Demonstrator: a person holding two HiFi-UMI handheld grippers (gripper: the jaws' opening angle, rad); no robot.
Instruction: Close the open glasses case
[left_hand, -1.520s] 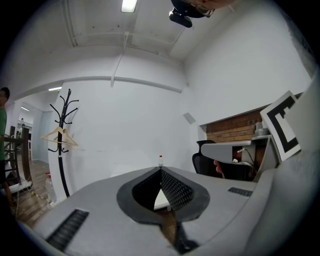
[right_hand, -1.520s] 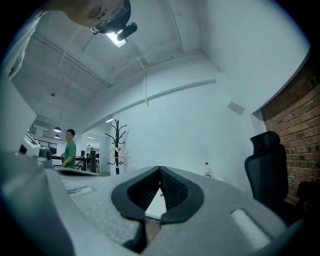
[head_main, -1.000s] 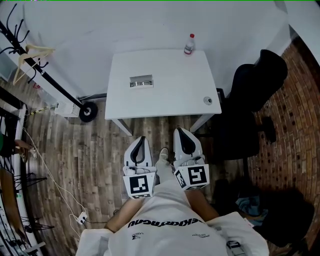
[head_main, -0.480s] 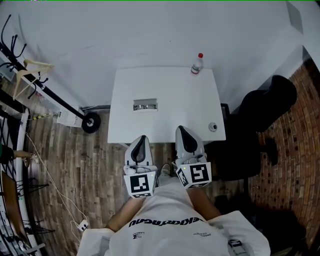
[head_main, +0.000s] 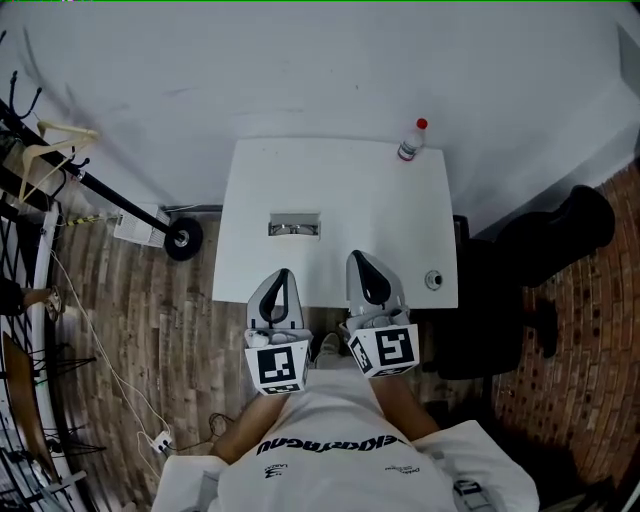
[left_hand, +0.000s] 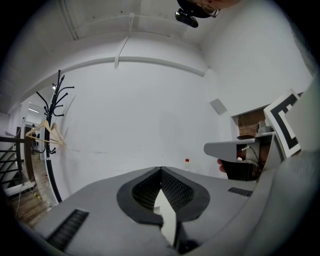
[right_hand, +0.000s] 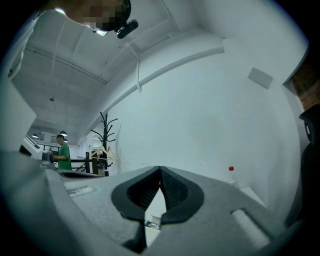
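The open glasses case lies on the white table, left of the middle, with something shiny inside it. My left gripper hovers at the table's near edge, just short of the case, jaws shut and empty. Level with it on the right, my right gripper is also shut on nothing. In the left gripper view the jaws meet at their tips. The right gripper view shows that gripper the same way, and a bit of the case shows through the gap below.
A clear bottle with a red cap stands at the table's far right corner. A small round object sits at the near right corner. A black chair stands right of the table, a coat rack left.
The table has drawn nearer in the head view. Both grippers, first over the floor short of the table, now reach its near edge. Their jaws stay shut.
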